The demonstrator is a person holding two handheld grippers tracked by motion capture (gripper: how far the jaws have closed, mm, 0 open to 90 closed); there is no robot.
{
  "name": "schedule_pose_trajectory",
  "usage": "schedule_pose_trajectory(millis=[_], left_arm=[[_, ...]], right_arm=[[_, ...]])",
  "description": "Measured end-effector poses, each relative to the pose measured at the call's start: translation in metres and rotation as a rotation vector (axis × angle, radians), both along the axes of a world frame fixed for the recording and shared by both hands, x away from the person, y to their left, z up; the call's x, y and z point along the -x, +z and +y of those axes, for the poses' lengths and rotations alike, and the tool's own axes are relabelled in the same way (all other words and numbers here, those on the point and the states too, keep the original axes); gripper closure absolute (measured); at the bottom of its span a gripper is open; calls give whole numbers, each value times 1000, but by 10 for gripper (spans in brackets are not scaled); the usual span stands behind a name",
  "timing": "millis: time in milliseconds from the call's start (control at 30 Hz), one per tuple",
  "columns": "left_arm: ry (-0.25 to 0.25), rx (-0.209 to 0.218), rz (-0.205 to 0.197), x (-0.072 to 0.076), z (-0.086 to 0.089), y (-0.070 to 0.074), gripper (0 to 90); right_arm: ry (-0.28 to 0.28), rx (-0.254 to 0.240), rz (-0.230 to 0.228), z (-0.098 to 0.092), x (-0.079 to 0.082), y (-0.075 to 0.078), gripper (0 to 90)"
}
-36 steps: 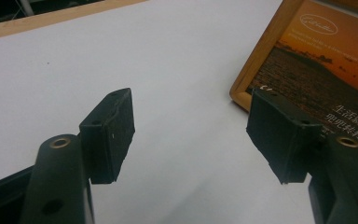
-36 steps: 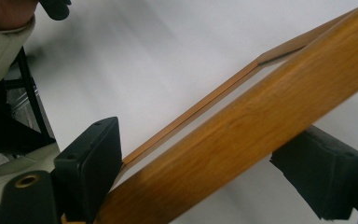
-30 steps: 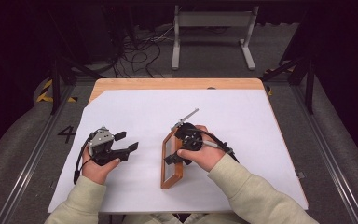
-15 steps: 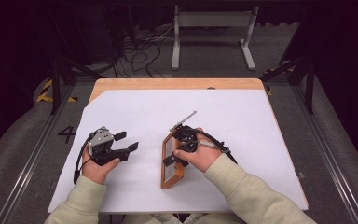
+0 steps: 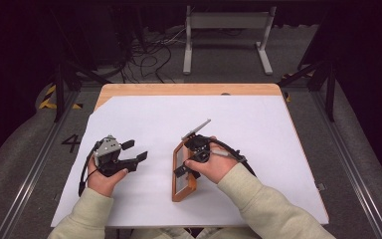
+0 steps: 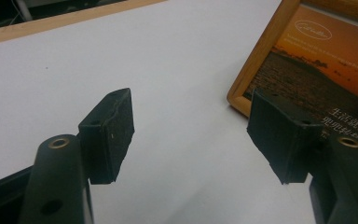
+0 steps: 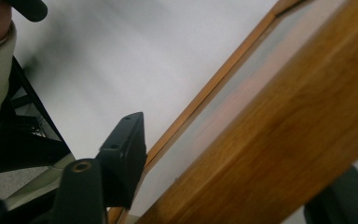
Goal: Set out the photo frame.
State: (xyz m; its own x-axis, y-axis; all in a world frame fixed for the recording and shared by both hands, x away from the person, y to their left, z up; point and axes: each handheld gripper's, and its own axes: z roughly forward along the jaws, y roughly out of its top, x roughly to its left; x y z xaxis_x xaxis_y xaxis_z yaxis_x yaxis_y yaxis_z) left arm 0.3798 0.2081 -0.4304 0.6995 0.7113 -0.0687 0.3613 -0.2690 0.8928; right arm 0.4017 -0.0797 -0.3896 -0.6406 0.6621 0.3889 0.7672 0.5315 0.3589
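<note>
A white-covered table [image 5: 258, 129] holds a wooden picture frame [image 5: 179, 191] near your front edge. Likely rigid, light, with a breakable front pane; grip the wood rail. Your right gripper [image 5: 185, 168] has been closing around that rail. Your left gripper [image 5: 135, 152] waits wide, empty.

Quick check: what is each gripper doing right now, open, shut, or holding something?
Left gripper: open, nothing between its jaws.
Right gripper: jaws have just been closing around the picture frame; a firm grip cannot be told.
</note>
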Motion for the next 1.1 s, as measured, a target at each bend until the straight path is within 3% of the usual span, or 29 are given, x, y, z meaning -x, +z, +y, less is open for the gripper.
schedule_pose_trajectory(millis=[267,433,633,767,967,1100], left_arm=[[-1,-6,-3,0,0,0,318],[3,-3,-1,0,0,0,319],[5,0,-2,0,1,0,320],[10,4,-2,1,2,0,321],[13,1,-5,1,3,-1,322],[16,1,-4,1,3,-1,323]], right_arm=[[-8,38,-8,-6,1,9,651],[-4,32,3,-10,-2,11,689],[37,-22,19,-13,-3,18,756],[109,48,-68,-16,-4,31,755],[215,83,-132,-28,-12,52,755],[275,106,-143,-33,-16,65,756]])
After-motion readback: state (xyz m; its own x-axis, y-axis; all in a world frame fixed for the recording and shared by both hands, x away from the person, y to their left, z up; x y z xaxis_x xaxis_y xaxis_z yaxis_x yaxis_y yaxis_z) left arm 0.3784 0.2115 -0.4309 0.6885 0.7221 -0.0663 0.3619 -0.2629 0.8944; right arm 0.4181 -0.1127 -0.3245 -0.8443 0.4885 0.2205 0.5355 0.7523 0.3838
